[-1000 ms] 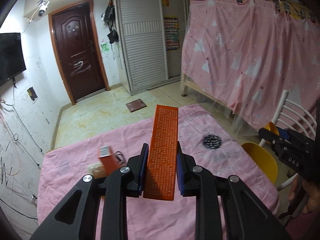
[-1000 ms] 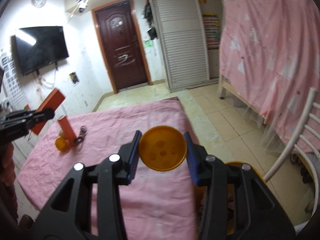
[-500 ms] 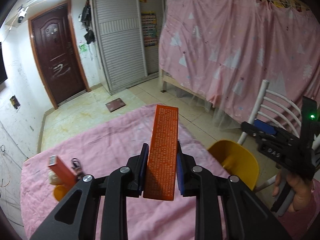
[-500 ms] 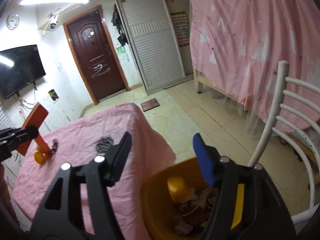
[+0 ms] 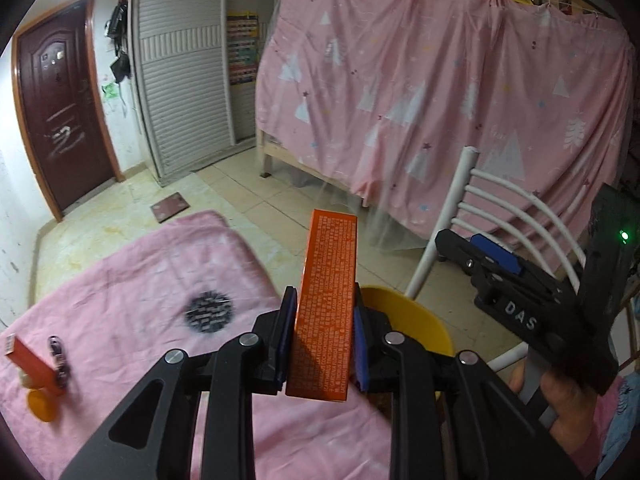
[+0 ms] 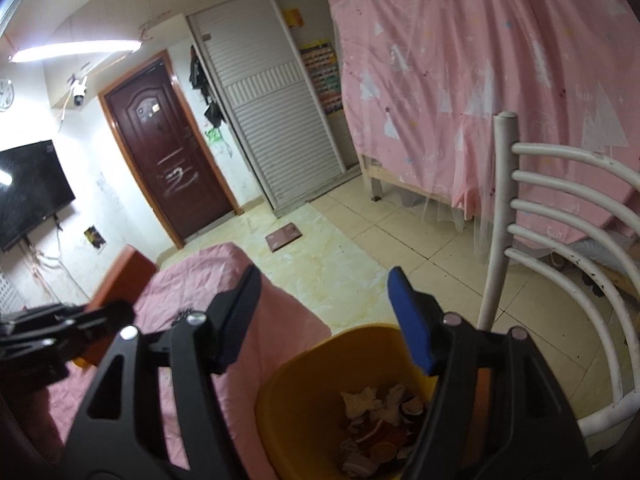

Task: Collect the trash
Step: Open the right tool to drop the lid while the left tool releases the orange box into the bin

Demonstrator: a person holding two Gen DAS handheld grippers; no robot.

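Note:
My left gripper [image 5: 324, 332] is shut on a long orange box [image 5: 328, 280], which stands up between the pads beside the rim of the yellow bin [image 5: 408, 316]. In the right wrist view my right gripper [image 6: 322, 280] hangs over the yellow bin [image 6: 296, 392]; its jaws are opening and nothing is between them. Crumpled trash [image 6: 380, 412] lies in the bin. On the pink-clothed table [image 5: 140, 280] lie a black round piece [image 5: 209, 312], a small orange box [image 5: 30, 364] and an orange cap [image 5: 40, 404]. The right gripper [image 5: 472, 248] shows at the right of the left wrist view.
A white metal chair [image 6: 520, 240] stands right behind the bin. A pink curtain [image 5: 440, 100] covers the bed frame beyond it. A small metal clip [image 5: 58, 360] lies by the small orange box. A dark mat [image 6: 284, 236] lies on the tiled floor.
My right gripper let go of a round orange lid over the bin and opened wide. My left gripper carried the orange box rightwards across the table to the bin.

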